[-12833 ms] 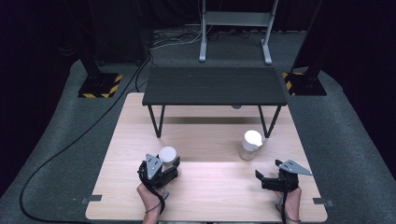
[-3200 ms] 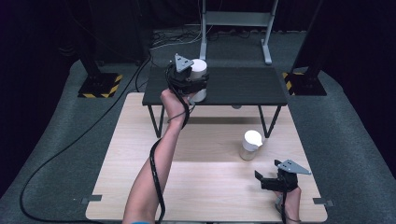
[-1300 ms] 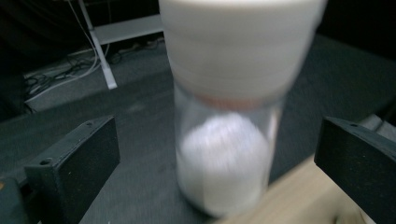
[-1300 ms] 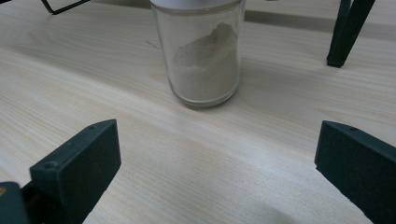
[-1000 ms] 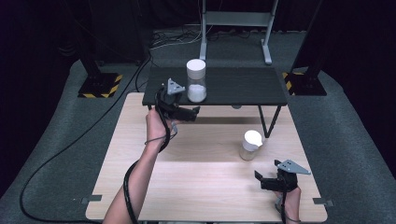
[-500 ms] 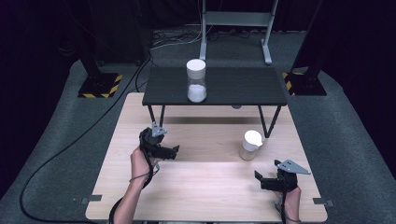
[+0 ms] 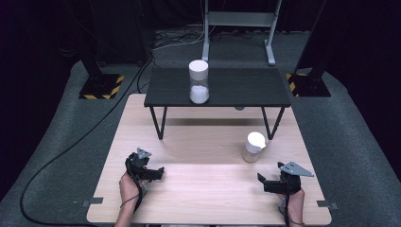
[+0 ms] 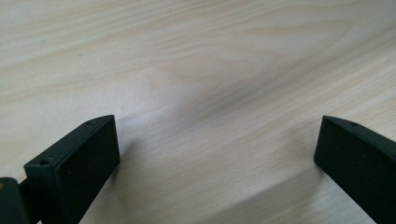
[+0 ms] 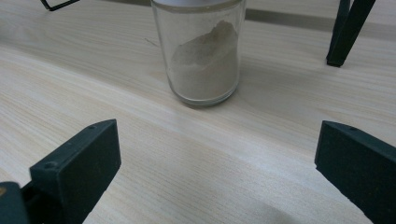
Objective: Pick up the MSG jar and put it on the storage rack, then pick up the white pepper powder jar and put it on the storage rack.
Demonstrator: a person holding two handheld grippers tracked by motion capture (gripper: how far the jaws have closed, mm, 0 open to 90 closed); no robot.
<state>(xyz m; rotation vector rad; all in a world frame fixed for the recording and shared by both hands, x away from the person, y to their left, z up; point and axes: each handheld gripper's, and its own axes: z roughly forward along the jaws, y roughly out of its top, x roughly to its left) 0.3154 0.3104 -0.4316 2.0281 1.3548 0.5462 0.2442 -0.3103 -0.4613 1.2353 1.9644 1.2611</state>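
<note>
A pale wood-grain tabletop [image 7: 208, 189] takes up the lower middle of the high view; it stands on grey carpet [image 7: 56, 156], with black drapes closing off the room along the upper edge; a small black side table [image 7: 246, 90] sits on black legs at the tabletop's far end. On that black table, upper centre of the frame, stands a white-lidded glass jar [image 7: 198, 81] holding white powder; a second jar [image 7: 253, 147], also white-lidded, stands on the pale wood right of centre, near a table leg. The left tool [image 7: 150, 172] rests at the lower left of the frame, jaws spread wide over bare wood and holding nothing; the right tool [image 7: 270, 183] lies at the lower right, jaws likewise spread, with the second jar just ahead of it, apart. A black cable [image 7: 71, 146] curves across the carpet at the left; yellow-and-black striped bases [image 7: 101, 87] sit at either side of the black table.
</note>
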